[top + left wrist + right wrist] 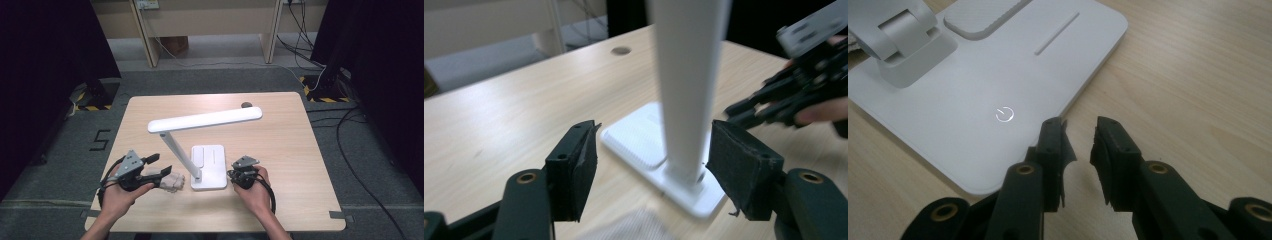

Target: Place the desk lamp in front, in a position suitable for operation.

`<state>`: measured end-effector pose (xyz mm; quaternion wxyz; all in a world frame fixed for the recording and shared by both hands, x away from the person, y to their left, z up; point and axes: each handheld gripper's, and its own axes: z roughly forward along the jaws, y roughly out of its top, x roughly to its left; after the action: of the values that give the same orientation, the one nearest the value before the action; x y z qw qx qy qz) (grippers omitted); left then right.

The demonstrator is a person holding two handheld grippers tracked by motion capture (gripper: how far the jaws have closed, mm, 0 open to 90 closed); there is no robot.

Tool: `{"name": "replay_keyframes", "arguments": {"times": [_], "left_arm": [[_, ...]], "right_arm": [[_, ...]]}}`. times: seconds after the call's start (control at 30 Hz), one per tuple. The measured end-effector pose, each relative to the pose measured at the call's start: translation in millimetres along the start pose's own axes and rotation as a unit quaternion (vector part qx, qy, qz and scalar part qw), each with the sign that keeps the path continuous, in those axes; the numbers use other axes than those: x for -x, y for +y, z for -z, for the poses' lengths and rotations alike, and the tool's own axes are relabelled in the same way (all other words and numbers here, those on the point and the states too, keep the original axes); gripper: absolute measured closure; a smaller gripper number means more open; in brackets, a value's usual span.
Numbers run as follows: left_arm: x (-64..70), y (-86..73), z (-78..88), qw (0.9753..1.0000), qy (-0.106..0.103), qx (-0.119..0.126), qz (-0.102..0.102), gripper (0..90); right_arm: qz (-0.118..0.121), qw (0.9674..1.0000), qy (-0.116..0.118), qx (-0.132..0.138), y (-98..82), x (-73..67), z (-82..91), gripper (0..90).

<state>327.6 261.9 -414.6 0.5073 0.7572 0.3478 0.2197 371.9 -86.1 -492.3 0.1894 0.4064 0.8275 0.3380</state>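
**Q:** Left gripper [162, 165]: how do its jaws stand, and what lies near them?

**A:** Spread wide, pinching nothing. In its own view the lamp [686, 90] stem rises between the two pads [744, 167] but farther off, untouched. A pale cloth [171, 181] lies on the table [280, 210] just beside the jaws.

**Q:** And the right gripper [1079, 137]?

**A:** Jaws parted by a narrow gap, empty, tips over the near edge of the lamp's base (close to the lit power symbol [1004, 114]).

**Q:** Where is the lamp, and how does it point?

**A:** Its flat base [209, 167] sits near the table's front middle, between the two hands. The stem leans up and to the left from the base; the head [205, 120], a long slim bar, runs left to right across the table, its right end slightly farther from the person.

**Q:** Appearance?

**A:** White all over, matte; the base is a rounded rectangle with a raised pad and a thin groove.
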Motion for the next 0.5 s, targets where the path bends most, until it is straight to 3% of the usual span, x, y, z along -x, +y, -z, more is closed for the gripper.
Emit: {"name": "replay_keyframes", "arguments": {"times": [0.03, 0.07, 0.1, 0.17, 0.37, 0.5], "left_arm": [[-7.3, -7.7, 4.0, 0.9998, 0.011, -0.009, 0.014, 36.3], [-22.1, -21.7, 6.2, 0.9982, 0.043, -0.029, 0.030, 36.9], [-30.2, -28.7, 5.5, 0.9965, 0.060, -0.039, 0.044, 37.7], [-46.0, -41.3, 1.0, 0.9923, 0.081, -0.065, 0.067, 38.0], [-73.9, -68.9, -23.9, 0.9804, 0.093, -0.112, 0.133, 38.3], [-73.5, -76.2, -28.6, 0.9785, 0.085, -0.118, 0.146, 38.4]], "right_arm": [[-0.002, 1.0000, -0.001, 0.000, -1.4, 0.8, 2.2, 71.2], [-0.006, 1.0000, 0.000, 0.000, -2.6, 1.3, 3.8, 70.3], [-0.004, 1.0000, 0.000, 0.001, -3.3, 2.2, 4.8, 69.3], [-0.007, 1.0000, 0.002, 0.002, -3.9, 1.8, 6.8, 67.5], [-0.002, 1.0000, 0.006, 0.008, -1.1, -2.3, 9.3, 65.0], [0.001, 0.9999, 0.010, 0.012, 0.6, -5.0, 11.1, 64.8]]}}
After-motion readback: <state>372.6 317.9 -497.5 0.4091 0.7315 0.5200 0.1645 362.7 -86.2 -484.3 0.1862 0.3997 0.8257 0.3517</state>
